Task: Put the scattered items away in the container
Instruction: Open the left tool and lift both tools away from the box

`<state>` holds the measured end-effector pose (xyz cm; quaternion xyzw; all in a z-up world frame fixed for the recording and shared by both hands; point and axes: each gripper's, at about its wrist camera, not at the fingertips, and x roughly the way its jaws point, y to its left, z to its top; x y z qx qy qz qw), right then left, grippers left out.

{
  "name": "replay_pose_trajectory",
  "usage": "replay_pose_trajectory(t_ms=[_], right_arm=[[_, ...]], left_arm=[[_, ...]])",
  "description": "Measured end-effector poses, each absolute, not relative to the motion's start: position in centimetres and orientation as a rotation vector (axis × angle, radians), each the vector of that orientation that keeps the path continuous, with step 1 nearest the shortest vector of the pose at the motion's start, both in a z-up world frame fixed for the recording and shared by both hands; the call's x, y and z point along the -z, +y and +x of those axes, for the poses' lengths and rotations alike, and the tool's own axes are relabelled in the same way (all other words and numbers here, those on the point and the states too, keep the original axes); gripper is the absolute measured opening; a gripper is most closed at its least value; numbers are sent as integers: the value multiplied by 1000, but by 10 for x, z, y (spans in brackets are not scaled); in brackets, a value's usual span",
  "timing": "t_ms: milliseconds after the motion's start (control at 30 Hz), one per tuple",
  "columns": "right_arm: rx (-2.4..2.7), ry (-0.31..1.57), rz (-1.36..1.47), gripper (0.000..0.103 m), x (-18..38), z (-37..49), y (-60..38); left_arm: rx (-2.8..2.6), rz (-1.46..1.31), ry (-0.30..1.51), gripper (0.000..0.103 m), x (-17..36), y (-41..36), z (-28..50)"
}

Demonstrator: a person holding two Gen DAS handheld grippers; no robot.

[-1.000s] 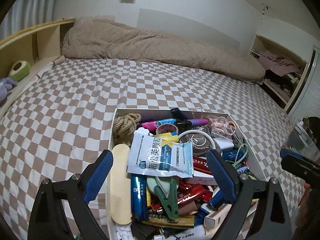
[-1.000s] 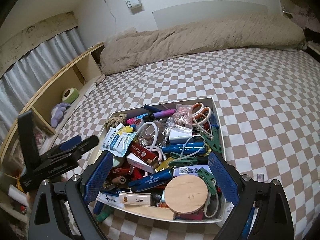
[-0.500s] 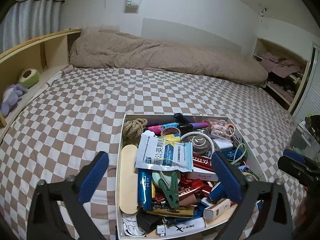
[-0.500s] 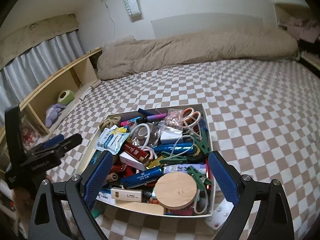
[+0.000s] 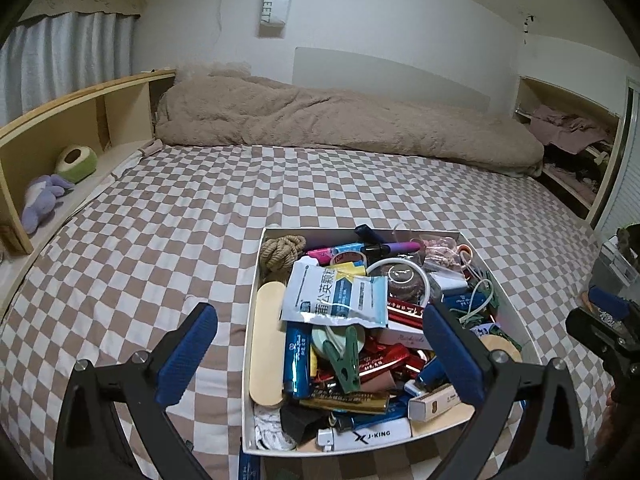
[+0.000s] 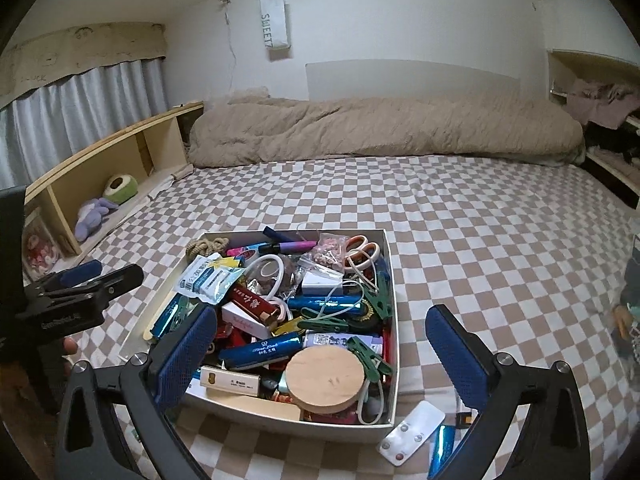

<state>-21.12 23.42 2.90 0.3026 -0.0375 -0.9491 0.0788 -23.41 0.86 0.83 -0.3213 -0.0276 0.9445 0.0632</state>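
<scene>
Both grippers have drawn back from the container (image 5: pixel 251 344), which now shows farther off in each view. On the wall a hanging paper bag (image 6: pixel 274 24) reads "SWEET". The white container sits on the checkered bed (image 6: pixel 480 248), crammed full; a white box (image 5: pixel 366 435) in it reads "J-KING". The left gripper (image 5: pixel 320 350) points down at it, jaws wide and empty. The right gripper's (image 6: pixel 322 354) jaws are opening, gripping nothing. A blister pack (image 6: pixel 412 433) lies just beside the container's near corner.
</scene>
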Motion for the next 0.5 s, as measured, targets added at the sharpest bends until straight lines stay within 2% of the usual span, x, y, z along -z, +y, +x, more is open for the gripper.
replay_pose_trajectory(t_ms=[500], right_arm=[[2901,-115,806,103,-31,-181,249]], left_arm=[[-2893,-923,-88,103,-2,2,-207]])
